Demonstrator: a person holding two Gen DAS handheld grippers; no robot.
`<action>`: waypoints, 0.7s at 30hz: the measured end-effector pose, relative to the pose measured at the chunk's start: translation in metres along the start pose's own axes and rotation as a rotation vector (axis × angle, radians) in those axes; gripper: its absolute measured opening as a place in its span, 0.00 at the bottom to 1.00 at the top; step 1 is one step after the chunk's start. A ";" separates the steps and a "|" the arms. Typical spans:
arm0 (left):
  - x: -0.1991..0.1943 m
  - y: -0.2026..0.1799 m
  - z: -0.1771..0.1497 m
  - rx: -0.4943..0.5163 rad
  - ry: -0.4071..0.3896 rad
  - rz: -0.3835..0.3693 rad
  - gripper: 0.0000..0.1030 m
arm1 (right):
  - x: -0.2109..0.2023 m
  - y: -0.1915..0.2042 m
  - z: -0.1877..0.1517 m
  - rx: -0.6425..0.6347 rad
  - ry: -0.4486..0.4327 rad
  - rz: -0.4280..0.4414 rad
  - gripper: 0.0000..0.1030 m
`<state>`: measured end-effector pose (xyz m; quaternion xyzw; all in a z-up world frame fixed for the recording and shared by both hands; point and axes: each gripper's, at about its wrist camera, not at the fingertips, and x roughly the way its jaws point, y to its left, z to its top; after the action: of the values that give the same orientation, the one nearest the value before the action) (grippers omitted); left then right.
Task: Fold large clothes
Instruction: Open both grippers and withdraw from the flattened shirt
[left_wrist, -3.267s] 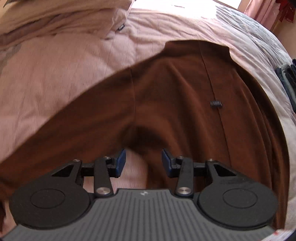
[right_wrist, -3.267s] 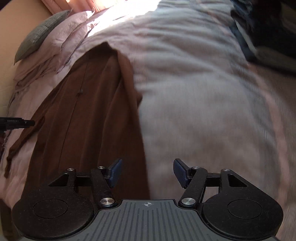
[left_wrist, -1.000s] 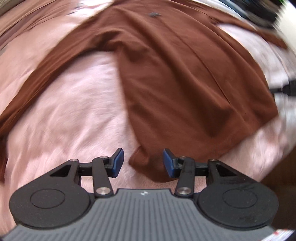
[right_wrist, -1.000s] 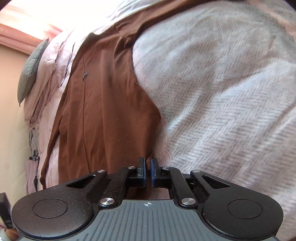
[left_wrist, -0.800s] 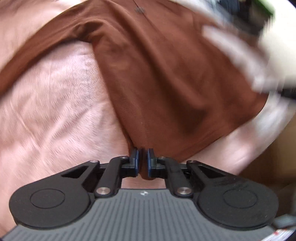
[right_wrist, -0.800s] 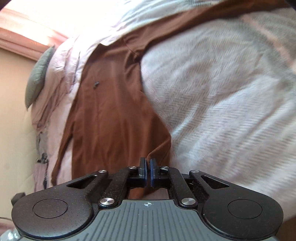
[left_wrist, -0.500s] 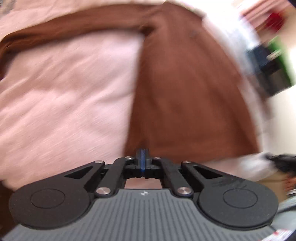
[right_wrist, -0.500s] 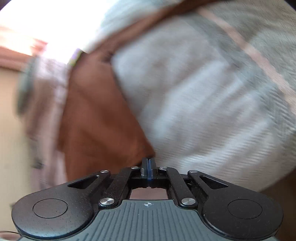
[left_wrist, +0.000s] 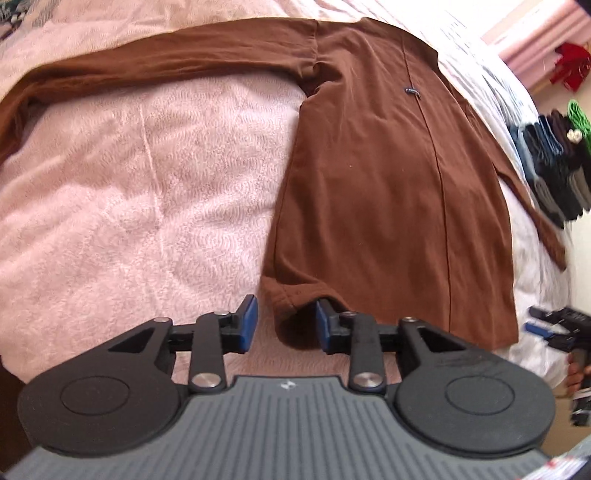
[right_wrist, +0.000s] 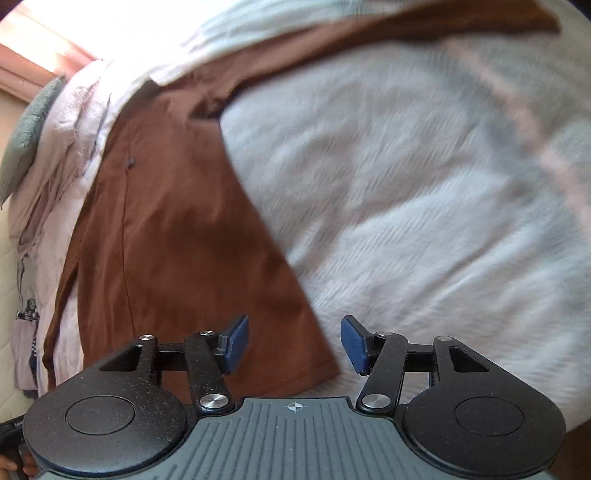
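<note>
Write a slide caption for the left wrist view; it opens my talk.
Open left tool straddling the hem corner of a brown long-sleeved shirt spread on a pink blanket.

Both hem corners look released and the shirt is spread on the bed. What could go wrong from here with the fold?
1. The hem corner by the left hand-held gripper is curled under; folding the brown shirt now may lock in that crease.
2. The left sleeve stretches far across the pink blanket and could drag or twist when folded in.
3. The right hand-held gripper is open over the other hem corner; the soft blanket could get pinched along with it.
</note>
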<state>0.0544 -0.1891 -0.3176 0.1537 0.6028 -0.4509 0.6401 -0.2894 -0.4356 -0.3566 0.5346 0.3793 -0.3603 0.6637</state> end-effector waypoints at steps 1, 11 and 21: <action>0.003 0.002 0.000 -0.021 0.003 -0.018 0.27 | 0.005 0.001 -0.002 -0.002 0.013 0.005 0.48; -0.012 0.025 -0.037 0.012 0.078 0.301 0.18 | 0.001 0.002 -0.014 -0.061 0.177 -0.209 0.42; -0.082 0.153 0.043 -0.428 -0.328 0.355 0.41 | -0.015 0.046 0.032 0.032 0.030 -0.265 0.42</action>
<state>0.2090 -0.1048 -0.2859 0.0436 0.5365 -0.2143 0.8151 -0.2523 -0.4579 -0.3185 0.4954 0.4507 -0.4429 0.5960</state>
